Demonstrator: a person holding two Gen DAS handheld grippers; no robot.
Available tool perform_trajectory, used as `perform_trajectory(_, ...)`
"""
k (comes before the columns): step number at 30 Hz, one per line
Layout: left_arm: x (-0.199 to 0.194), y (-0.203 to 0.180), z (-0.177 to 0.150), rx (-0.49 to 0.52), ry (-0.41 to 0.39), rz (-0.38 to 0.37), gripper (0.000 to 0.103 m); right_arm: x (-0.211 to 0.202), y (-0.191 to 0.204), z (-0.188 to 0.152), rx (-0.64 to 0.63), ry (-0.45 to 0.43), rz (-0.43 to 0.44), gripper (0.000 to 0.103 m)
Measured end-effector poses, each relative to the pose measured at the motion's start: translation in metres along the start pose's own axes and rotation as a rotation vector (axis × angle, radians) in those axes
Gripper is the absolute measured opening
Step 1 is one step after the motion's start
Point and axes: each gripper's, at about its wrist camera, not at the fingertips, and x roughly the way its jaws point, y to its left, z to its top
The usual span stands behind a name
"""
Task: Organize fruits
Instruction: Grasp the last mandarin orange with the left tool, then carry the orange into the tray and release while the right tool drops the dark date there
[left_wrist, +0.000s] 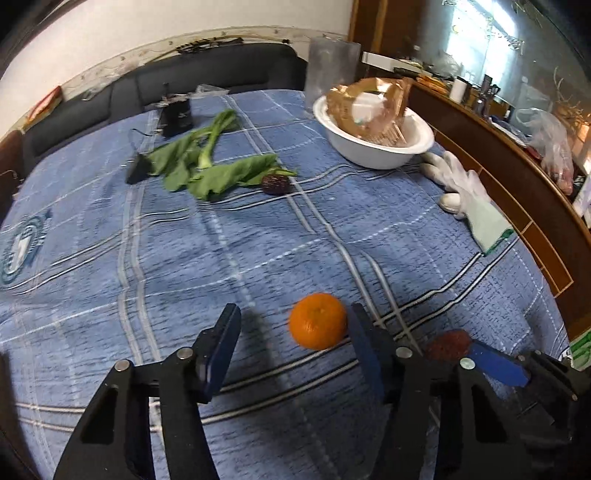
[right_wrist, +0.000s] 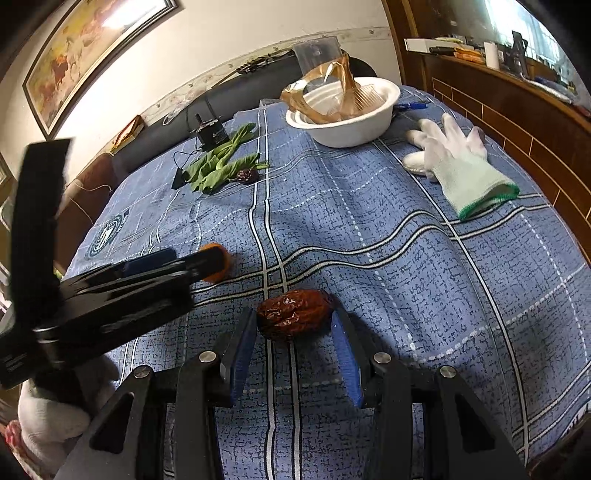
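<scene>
white wall (right_wrist: 229, 33), framed painting (right_wrist: 85, 48), dark sofa (left_wrist: 207, 70), wooden sideboard (left_wrist: 517, 192), bright window (left_wrist: 480, 33).

round orange tangerine (left_wrist: 317, 320): 1 | wrinkled dark-red dates (right_wrist: 293, 313) (right_wrist: 245, 175): 2 | white round bowl (right_wrist: 345, 134): 1 | white knit glove (right_wrist: 461, 162): 1 | green leafy stalks (left_wrist: 207, 162): 1 bunch

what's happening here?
A person with two handheld grippers is sorting fruit on a blue checked tablecloth. The left gripper is open around an orange, and the right gripper is open around a dried date. Neither is gripped yet. A second date lies by the greens, near a white bowl.
</scene>
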Motion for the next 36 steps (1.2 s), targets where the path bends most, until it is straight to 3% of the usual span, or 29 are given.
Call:
perform_trajectory(1, 0.002, -0.001, 0.000, 0.001, 0.005, -0.021, 0.048, -0.001, 0.001, 0.000, -0.008, -0.005, -0.004, 0.045)
perform_trajectory(3, 0.002, -0.004, -0.001, 0.006, 0.008, -0.061, 0.029, -0.002, 0.003, -0.001, -0.017, -0.009, -0.003, 0.045)
perform_trajectory(8, -0.004, -0.012, -0.006, 0.026, 0.001, -0.040, 0.028, -0.005, 0.007, -0.001, -0.034, -0.021, 0.009, 0.045)
perform_trajectory(14, -0.034, 0.005, -0.015, -0.050, -0.028, -0.043, 0.028, -0.011, 0.011, -0.001, -0.042, -0.048, 0.041, 0.045)
perform_trajectory(20, -0.091, 0.044, -0.040, -0.158, -0.089, -0.024, 0.029, -0.015, 0.021, -0.004, -0.074, -0.072, 0.062, 0.045)
perform_trajectory(30, -0.217, 0.163, -0.131, -0.377, -0.195, 0.228, 0.029, -0.015, 0.044, -0.013, -0.147, -0.074, 0.049, 0.045)
perform_trajectory(36, -0.259, 0.235, -0.166, -0.463, -0.181, 0.374, 0.029, -0.036, 0.115, -0.018, -0.254, -0.041, 0.185, 0.045)
